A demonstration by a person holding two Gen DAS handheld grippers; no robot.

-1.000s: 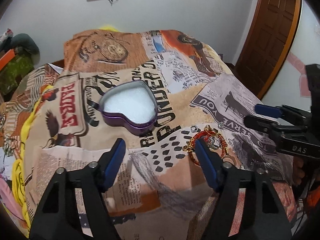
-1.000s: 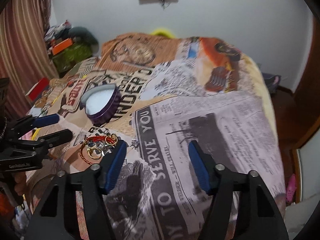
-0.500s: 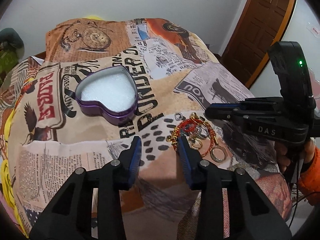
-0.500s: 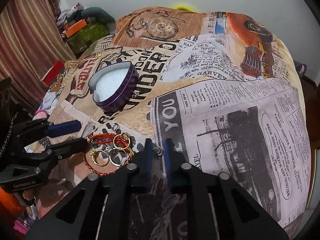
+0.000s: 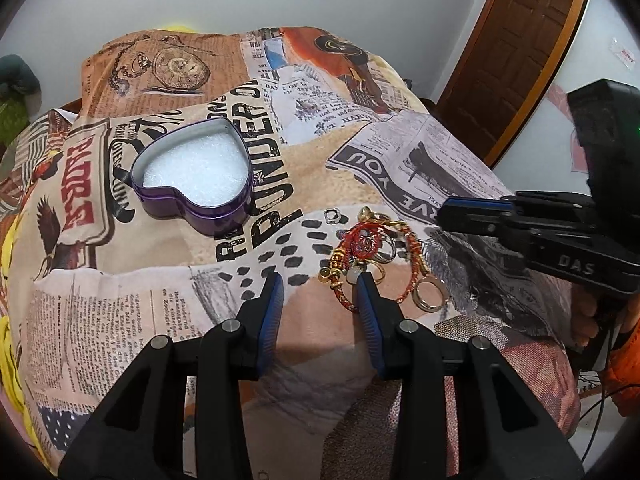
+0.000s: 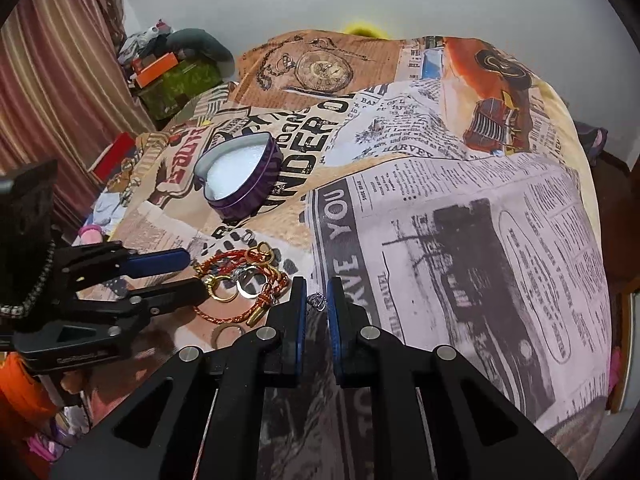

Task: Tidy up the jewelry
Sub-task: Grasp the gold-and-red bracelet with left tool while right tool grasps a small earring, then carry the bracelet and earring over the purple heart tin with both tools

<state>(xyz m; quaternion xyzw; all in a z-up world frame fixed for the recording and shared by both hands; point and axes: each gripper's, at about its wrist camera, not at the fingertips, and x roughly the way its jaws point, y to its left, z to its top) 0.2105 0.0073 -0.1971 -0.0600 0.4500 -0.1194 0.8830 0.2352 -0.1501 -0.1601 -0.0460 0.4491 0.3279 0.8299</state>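
A purple heart-shaped tin (image 5: pixel 216 222) (image 6: pixel 256 196) with white foam inside lies open on the printed bedspread. To its right is a jewelry pile (image 5: pixel 368 244) (image 6: pixel 240 276) of red-and-gold bracelets and gold rings. A small silver ring (image 5: pixel 332 215) (image 6: pixel 248 236) lies apart, nearer the tin. My left gripper (image 5: pixel 319 292) (image 6: pixel 196 271) is half open at the pile's near edge, its right finger beside a bracelet end, nothing pinched. My right gripper (image 6: pixel 316 292) (image 5: pixel 442 213) is shut on a small silver piece (image 6: pixel 317 300) right of the pile.
The bedspread (image 6: pixel 460 220) falls away at its right and near edges. A brown door (image 5: pixel 520 40) stands at the right. A striped curtain (image 6: pixel 48 80) and stacked boxes (image 6: pixel 176 76) are at the left. A hand in an orange sleeve (image 5: pixel 588 320) holds the right gripper.
Both grippers tipped down toward the jewelry. The left jaws narrowed from wide to half open. The right jaws closed around the small silver piece.
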